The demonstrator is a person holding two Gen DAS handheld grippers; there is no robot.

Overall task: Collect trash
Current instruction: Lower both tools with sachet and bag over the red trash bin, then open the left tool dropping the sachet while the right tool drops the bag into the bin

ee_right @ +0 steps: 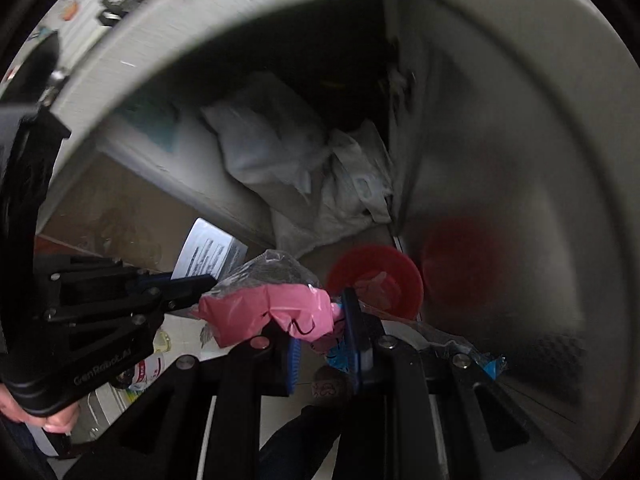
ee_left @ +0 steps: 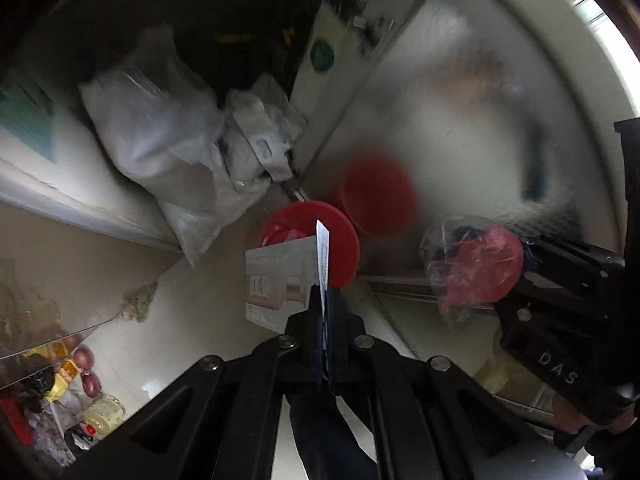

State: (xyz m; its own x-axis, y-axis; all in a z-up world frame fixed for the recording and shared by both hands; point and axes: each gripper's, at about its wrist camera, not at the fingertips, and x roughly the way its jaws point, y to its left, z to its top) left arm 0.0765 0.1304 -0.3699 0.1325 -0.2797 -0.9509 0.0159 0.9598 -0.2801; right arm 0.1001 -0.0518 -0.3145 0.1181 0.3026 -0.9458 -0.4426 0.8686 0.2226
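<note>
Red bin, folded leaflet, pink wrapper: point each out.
Red bin (ee_left: 344, 240): left wrist view, right inner wall.
Folded leaflet (ee_left: 276, 280): left wrist view, printed left panel.
Pink wrapper (ee_right: 276, 308): right wrist view, middle of pink crumple.

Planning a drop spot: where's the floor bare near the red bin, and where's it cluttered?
Bare pale floor lies between the red bin and the bottles and onions. White sacks crowd behind the bin. Both grippers carry trash above.

Both wrist views aimed steeply down, near floor. Shared: red bin (ee_left: 310, 240) (ee_right: 374, 280), white sacks (ee_left: 160, 136) (ee_right: 280, 152); each sees other gripper.
</note>
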